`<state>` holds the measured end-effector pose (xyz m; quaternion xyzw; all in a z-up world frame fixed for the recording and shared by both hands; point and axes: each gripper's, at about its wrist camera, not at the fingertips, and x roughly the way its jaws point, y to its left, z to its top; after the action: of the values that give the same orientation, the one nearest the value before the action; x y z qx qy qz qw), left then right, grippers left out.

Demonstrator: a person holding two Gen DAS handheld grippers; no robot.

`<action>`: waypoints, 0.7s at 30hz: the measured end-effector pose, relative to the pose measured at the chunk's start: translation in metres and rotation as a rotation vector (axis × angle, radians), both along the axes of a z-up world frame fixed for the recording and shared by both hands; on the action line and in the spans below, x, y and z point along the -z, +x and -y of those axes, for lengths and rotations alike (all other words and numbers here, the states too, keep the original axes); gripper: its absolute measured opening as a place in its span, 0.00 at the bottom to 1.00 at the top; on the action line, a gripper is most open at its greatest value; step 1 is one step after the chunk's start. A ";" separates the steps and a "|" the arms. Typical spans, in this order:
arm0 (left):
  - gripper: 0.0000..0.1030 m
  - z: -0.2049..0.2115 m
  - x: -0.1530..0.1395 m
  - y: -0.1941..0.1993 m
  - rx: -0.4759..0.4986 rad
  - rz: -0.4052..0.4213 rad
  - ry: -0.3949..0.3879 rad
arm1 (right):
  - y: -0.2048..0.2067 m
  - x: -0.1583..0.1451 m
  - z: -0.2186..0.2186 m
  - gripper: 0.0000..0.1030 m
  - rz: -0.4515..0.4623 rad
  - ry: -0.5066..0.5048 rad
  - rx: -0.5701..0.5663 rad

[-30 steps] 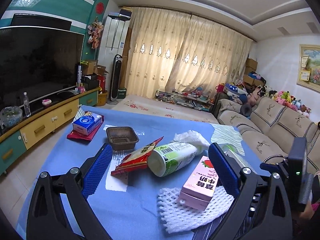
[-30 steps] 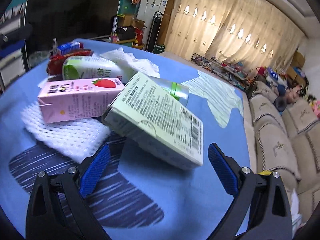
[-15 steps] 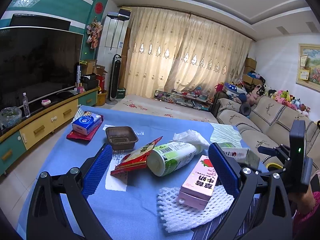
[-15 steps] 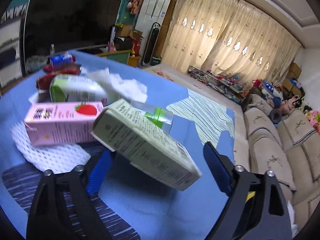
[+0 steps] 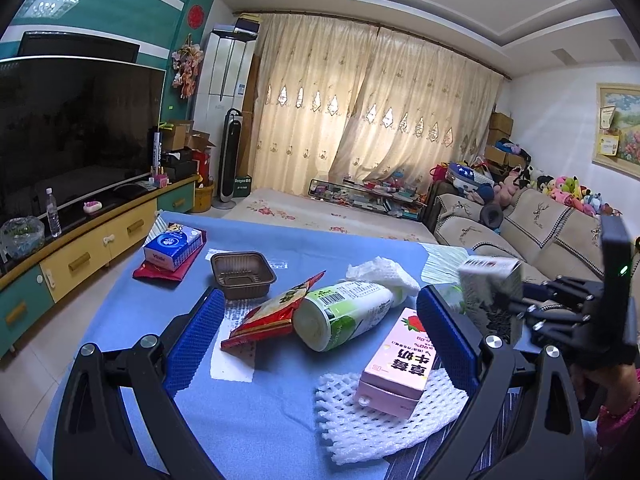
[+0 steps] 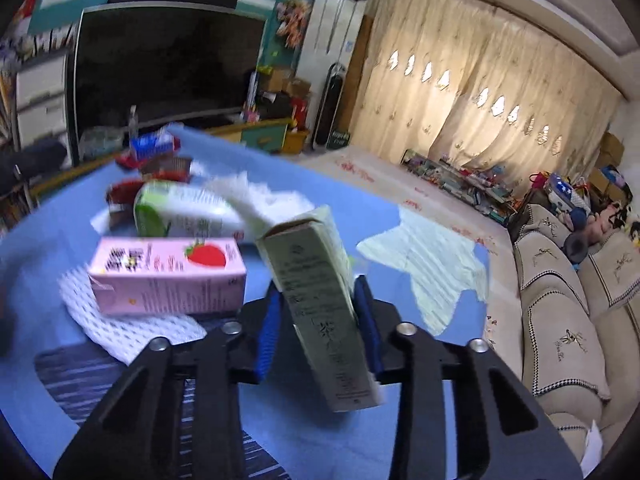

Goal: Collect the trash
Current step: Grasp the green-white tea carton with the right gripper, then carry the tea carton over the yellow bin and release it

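My right gripper [image 6: 318,292] grips a pale green carton [image 6: 320,288] by its sides and holds it tilted above the blue table; its jaws are closing, pads pressed on the carton. The same carton [image 5: 490,292] shows at the right of the left wrist view. Below it a pink strawberry milk carton [image 6: 168,276] lies on a white foam net [image 6: 132,332]. My left gripper [image 5: 320,300] hovers open over the table, nothing between its pads. Past its fingers lie a green and white bottle [image 5: 344,312], a red snack wrapper [image 5: 272,312] and the pink carton [image 5: 400,364].
A brown plastic tray [image 5: 242,274], crumpled white paper [image 5: 380,272] and a blue tissue pack [image 5: 172,244] on a red pouch sit farther back on the table [image 5: 120,320]. A sofa [image 5: 540,232] runs along the right, a TV cabinet [image 5: 80,240] along the left.
The right gripper's jaws closed in on the pale green carton and lifted it off the table, tipping it onto its narrow side. The left gripper stayed put.
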<state>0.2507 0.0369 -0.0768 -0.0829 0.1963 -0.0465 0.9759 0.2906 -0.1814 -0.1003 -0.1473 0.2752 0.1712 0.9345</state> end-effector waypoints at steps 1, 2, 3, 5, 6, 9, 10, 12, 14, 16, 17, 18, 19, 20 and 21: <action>0.92 0.000 0.000 0.000 0.000 0.001 0.001 | -0.003 -0.005 0.006 0.27 -0.010 0.046 -0.005; 0.92 0.000 0.000 0.000 0.001 0.002 0.003 | -0.006 -0.009 0.010 0.27 -0.023 0.088 -0.010; 0.92 0.000 0.000 0.000 0.001 0.003 0.004 | -0.010 -0.013 0.016 0.27 -0.036 0.130 -0.013; 0.92 0.001 0.001 0.001 0.003 0.003 0.005 | -0.016 -0.017 0.024 0.27 -0.046 0.189 -0.015; 0.92 0.001 0.001 0.001 0.004 0.003 0.005 | -0.021 -0.021 0.032 0.27 -0.052 0.234 -0.012; 0.92 0.004 0.002 0.001 0.009 0.001 0.012 | -0.029 -0.026 0.048 0.27 -0.067 0.321 0.008; 0.92 0.004 0.002 0.001 0.010 0.001 0.014 | -0.031 -0.027 0.056 0.27 -0.074 0.353 0.016; 0.92 0.005 0.001 0.001 0.014 0.003 0.019 | -0.037 -0.030 0.070 0.27 -0.071 0.396 0.043; 0.92 0.007 0.001 0.000 0.020 0.006 0.025 | -0.045 -0.033 0.089 0.27 -0.055 0.425 0.090; 0.92 0.009 0.000 0.000 0.029 0.008 0.030 | -0.052 -0.036 0.113 0.27 -0.033 0.441 0.163; 0.92 0.011 0.001 -0.001 0.033 0.008 0.032 | -0.056 -0.035 0.123 0.27 -0.022 0.442 0.195; 0.92 0.012 0.001 -0.002 0.037 0.009 0.035 | -0.062 -0.034 0.141 0.27 0.001 0.435 0.265; 0.92 0.014 0.001 -0.002 0.042 0.009 0.039 | -0.065 -0.033 0.155 0.27 0.016 0.427 0.317; 0.92 0.016 0.001 -0.002 0.048 0.008 0.044 | -0.069 -0.030 0.171 0.27 0.028 0.417 0.381; 0.92 0.016 0.001 -0.002 0.052 0.008 0.046 | -0.071 -0.027 0.184 0.27 0.030 0.414 0.425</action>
<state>0.2492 0.0212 -0.0777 -0.0551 0.1956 -0.0676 0.9768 0.2199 -0.3657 -0.0729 0.1048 0.2451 0.0220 0.9636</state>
